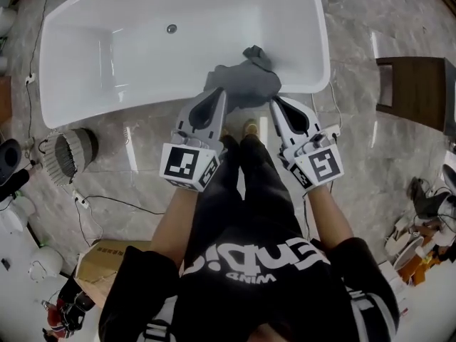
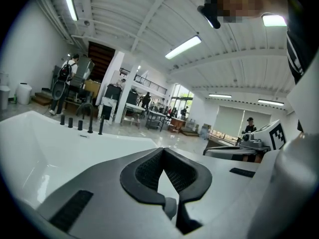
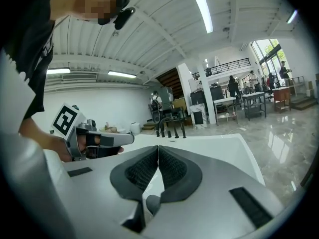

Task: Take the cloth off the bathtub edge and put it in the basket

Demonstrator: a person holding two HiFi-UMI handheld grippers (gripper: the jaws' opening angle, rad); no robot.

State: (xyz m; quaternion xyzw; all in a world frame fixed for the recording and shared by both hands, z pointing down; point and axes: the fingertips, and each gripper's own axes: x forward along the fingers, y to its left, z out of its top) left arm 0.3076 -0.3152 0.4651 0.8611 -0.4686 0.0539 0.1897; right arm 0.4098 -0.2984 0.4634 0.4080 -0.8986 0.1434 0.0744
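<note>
A dark grey cloth [image 1: 246, 80] lies bunched on the near rim of the white bathtub [image 1: 142, 41], toward its right end. My left gripper [image 1: 219, 92] points at the cloth's near left edge, its tip right at the fabric. My right gripper [image 1: 273, 102] is just short of the cloth's near right side. Both are shut with nothing between the pads, seen in the left gripper view [image 2: 163, 151] and the right gripper view [image 3: 158, 147]. The cloth is hidden in both gripper views. A round grey slatted basket [image 1: 70, 152] sits on the floor at the left.
The person's legs stand on the marble floor directly below the grippers. A cardboard box [image 1: 107, 258] and cables lie at lower left. A dark wooden stand [image 1: 417, 91] is at the right, with clutter [image 1: 420, 241] below it. Black taps [image 2: 79, 123] stand on the tub's far rim.
</note>
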